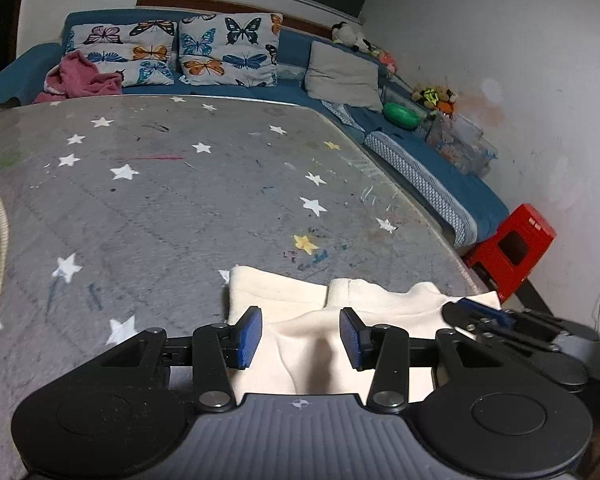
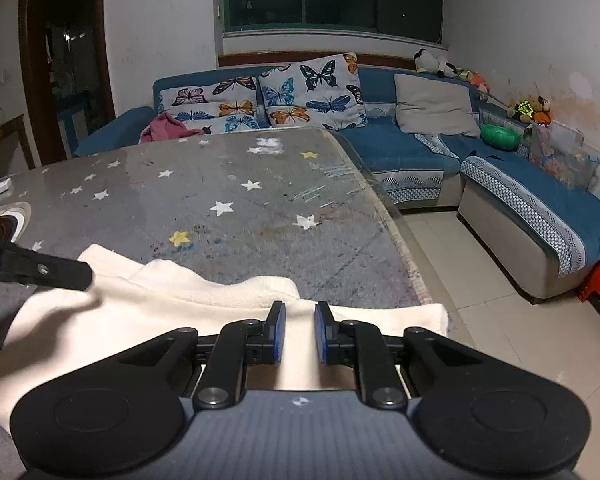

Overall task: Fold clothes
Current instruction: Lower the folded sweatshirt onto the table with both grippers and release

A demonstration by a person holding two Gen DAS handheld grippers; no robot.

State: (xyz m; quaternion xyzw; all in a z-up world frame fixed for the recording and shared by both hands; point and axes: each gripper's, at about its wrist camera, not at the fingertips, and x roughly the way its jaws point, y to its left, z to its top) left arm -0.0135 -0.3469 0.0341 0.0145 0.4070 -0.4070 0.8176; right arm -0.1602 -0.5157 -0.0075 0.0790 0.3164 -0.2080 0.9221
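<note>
Blue sofa seating (image 2: pixel 400 144) wraps the far corner of the room, with butterfly-print pillows (image 2: pixel 312 92) and a grey cushion (image 2: pixel 434 104) leaning on its back. In front of it stands the desk (image 1: pixel 160 208), covered in grey cloth with white and yellow stars. A cream garment (image 1: pixel 300 320) lies at the near right corner of the desk, bunched into soft folds, one edge reaching the desk's rim. The left claw (image 1: pixel 301 338) hangs over the garment with its blue pads clearly apart and only cloth showing below the gap; nothing is pinched. The right claw (image 2: pixel 300 330) sits over the garment's right part, its pads narrow with a slim gap between them; they do not clamp the fabric. Beside the sofa's end, a red stool (image 1: pixel 512 250) stands on the floor.
</note>
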